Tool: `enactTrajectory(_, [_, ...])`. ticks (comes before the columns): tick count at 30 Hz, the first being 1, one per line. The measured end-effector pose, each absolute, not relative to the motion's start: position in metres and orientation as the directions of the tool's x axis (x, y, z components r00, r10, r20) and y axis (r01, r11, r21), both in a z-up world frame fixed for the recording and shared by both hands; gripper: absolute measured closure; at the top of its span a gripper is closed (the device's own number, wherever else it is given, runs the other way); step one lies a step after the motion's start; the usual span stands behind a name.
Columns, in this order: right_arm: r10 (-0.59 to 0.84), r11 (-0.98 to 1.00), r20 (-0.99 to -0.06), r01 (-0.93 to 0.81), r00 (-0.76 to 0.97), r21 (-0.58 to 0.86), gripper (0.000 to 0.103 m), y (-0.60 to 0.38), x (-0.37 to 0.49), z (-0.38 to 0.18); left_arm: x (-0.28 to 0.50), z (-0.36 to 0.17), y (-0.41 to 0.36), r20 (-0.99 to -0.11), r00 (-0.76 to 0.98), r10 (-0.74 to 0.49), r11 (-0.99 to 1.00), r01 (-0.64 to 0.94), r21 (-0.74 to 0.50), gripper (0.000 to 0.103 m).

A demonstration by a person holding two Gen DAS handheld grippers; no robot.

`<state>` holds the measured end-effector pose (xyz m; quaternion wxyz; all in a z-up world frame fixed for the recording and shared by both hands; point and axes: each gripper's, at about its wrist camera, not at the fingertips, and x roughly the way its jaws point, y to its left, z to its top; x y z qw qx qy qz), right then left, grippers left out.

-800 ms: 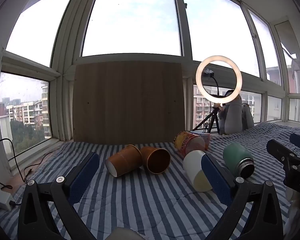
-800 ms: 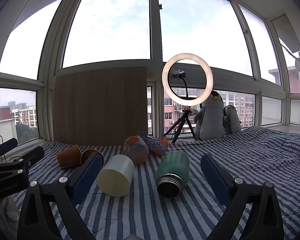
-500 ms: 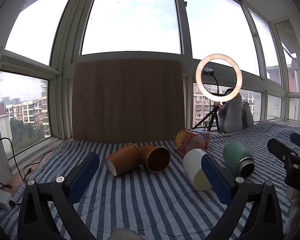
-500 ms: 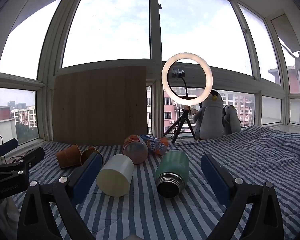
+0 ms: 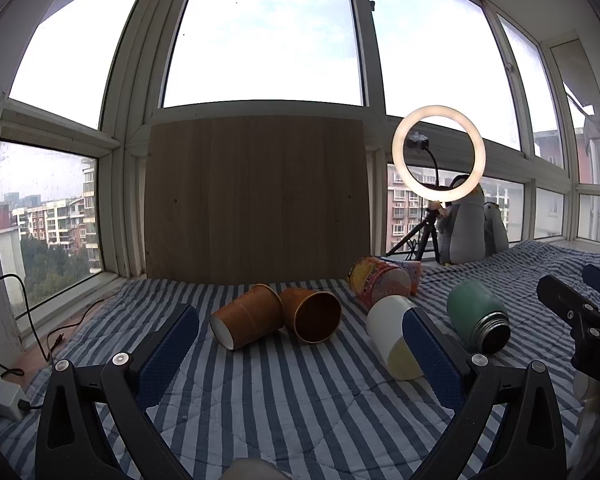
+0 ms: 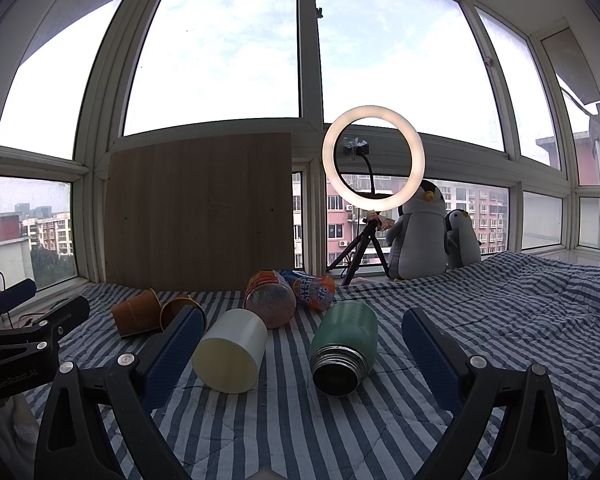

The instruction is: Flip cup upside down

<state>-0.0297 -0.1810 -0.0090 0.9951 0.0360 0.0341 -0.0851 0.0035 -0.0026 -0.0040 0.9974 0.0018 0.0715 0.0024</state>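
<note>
On the striped quilt [image 5: 300,400] ahead of both grippers lie several cups, all on their sides. Two brown paper cups [image 5: 276,316] rest touching each other between the spread blue pads of the left gripper [image 5: 300,344], farther off than the pads; its jaws stand wide apart and hold nothing. A white cup [image 6: 230,356] lies just beside the left pad of the right gripper [image 6: 304,344], its closed bottom toward that camera, and a green steel cup [image 6: 344,346] lies near it between the right gripper's pads (threaded mouth facing the lens). That gripper is likewise spread wide and empty. Behind these lie two printed snack cups [image 6: 288,296], before a wooden board [image 6: 198,212], a ring light [image 6: 373,158] and plush penguins [image 6: 420,236]. Against the frames from half a second earlier, cups and grippers sit almost unchanged; the left view has only shifted slightly.
</note>
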Motion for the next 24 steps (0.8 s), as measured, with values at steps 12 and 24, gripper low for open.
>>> enactTrajectory(12, [-0.167,0.983,-0.075,0.172,0.983,0.066,0.004,-0.1812,-0.0295,-0.0092,0.0027,-0.0036,-0.0014,-0.144,0.99,0.006,1.0,-0.005,0.004,0.0])
enactTrajectory(24, [-0.167,0.983,-0.075,0.172,0.983,0.067,0.004,-0.1811,-0.0294,-0.0093,0.0031,-0.0032,-0.0013,-0.145,0.989,0.005,1.0,-0.004,0.005,0.0])
